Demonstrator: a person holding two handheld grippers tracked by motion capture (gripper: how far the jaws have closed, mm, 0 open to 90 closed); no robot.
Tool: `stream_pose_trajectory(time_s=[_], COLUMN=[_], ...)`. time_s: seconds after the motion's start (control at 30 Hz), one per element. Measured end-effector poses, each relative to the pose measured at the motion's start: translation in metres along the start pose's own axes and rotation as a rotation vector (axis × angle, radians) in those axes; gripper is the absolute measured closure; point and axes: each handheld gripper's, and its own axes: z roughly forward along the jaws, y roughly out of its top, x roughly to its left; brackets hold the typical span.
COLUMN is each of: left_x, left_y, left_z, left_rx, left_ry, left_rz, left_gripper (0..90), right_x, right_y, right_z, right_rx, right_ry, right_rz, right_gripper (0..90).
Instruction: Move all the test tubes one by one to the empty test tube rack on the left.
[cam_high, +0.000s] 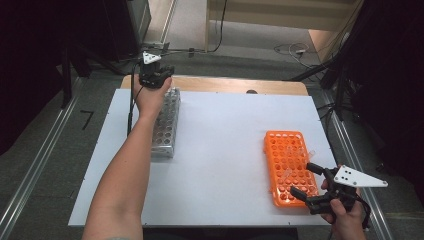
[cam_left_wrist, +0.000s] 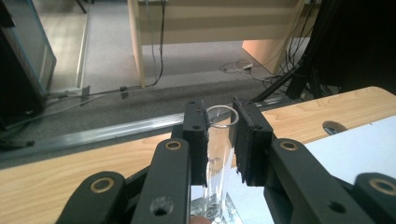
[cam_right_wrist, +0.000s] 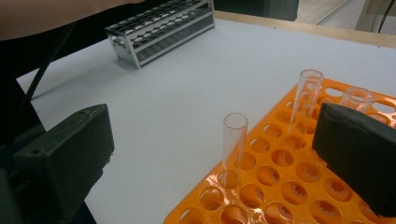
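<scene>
My left gripper (cam_left_wrist: 219, 135) is clamped on a clear glass tube (cam_left_wrist: 218, 154), round rim up, over the far end of the perforated metal rack (cam_high: 167, 122). The tube carries faint printing I cannot read. My right gripper (cam_high: 306, 181) has its jaws wide apart beside the glossy orange plastic rack (cam_high: 289, 167), whose round holes hold three upright clear tubes (cam_right_wrist: 232, 144). Both racks sit on a matte white sheet (cam_high: 220, 140) over pale wood.

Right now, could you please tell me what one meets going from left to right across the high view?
Left gripper clamped on a clear glass tube → silver metal tube rack → orange plastic tube rack → open right gripper.
</scene>
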Motion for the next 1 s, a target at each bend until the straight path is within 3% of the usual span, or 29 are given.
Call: stream_pose_trajectory(time_s=[0.4, 1.0], left_x=[-0.008, -0.006], left_y=[-0.011, -0.026], left_z=[0.011, 0.021], left_rx=[0.072, 0.206], left_ry=[0.002, -0.022], left_rz=[0.049, 0.024], left_gripper=[76.3, 73.5], right_x=[0.0, -0.003], right_y=[0.0, -0.001], right_z=[0.001, 0.002], right_rx=[0.0, 0.005], right_ry=[-0.002, -0.005], right_rz=[-0.003, 0.002], right_gripper=[0.0, 0.0])
